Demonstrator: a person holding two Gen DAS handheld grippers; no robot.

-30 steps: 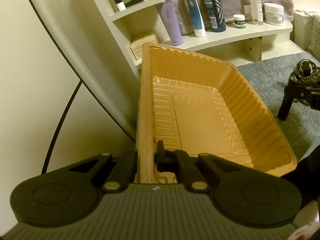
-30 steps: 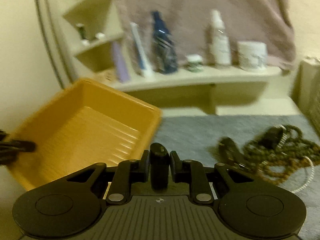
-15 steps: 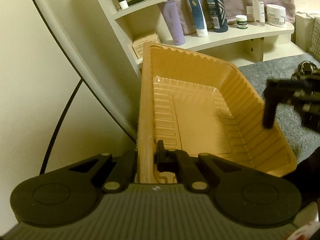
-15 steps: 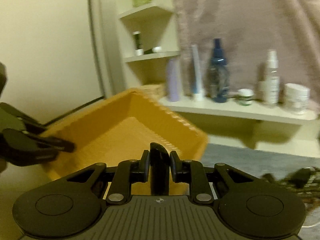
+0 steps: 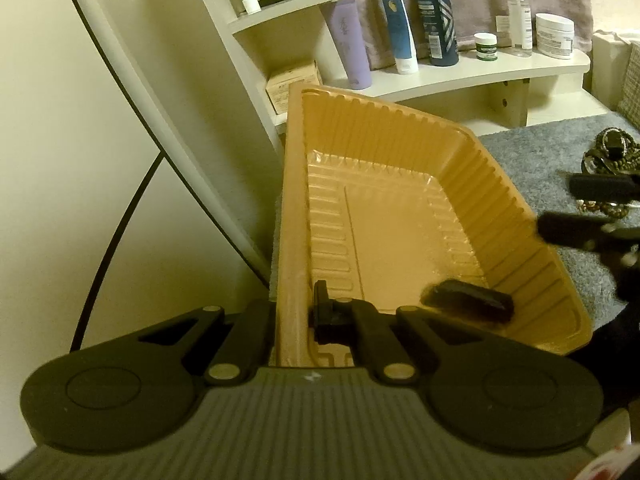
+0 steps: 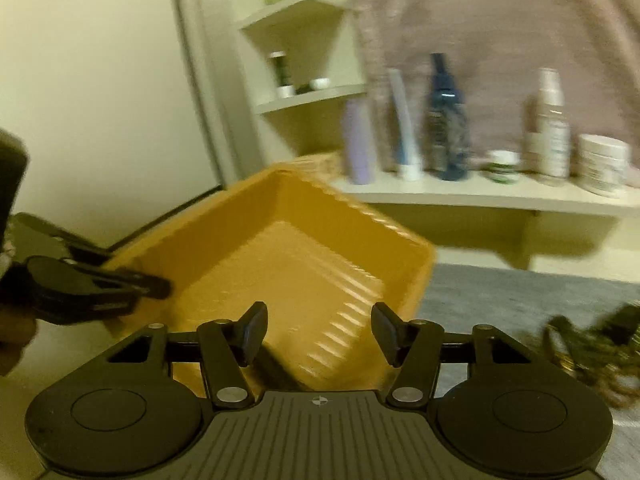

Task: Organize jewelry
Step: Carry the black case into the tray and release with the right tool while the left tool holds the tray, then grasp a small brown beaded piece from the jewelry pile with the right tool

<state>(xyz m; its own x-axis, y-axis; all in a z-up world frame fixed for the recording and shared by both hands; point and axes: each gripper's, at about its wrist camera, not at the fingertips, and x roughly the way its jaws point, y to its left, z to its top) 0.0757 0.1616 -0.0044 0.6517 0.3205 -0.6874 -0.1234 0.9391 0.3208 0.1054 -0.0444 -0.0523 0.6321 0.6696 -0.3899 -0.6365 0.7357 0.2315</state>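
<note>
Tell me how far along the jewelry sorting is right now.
Done: one dark oblong piece lies in the orange tray. In hand: the left gripper is clamped on the tray's rim, tilting it; the right gripper is opening above the tray, nothing between its jaws. Left: the tangle of beaded jewelry on the grey mat.

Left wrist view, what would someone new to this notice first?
The big orange tray fills the middle, tilted up, with the left tongs clamped on its near rim. A small dark object lies in the tray's near right corner, and the right tongs are opening just past its right edge with nothing between them. Behind, bottles line a pale shelf, and a tangle of beads sits on grey carpet at far right.
</note>
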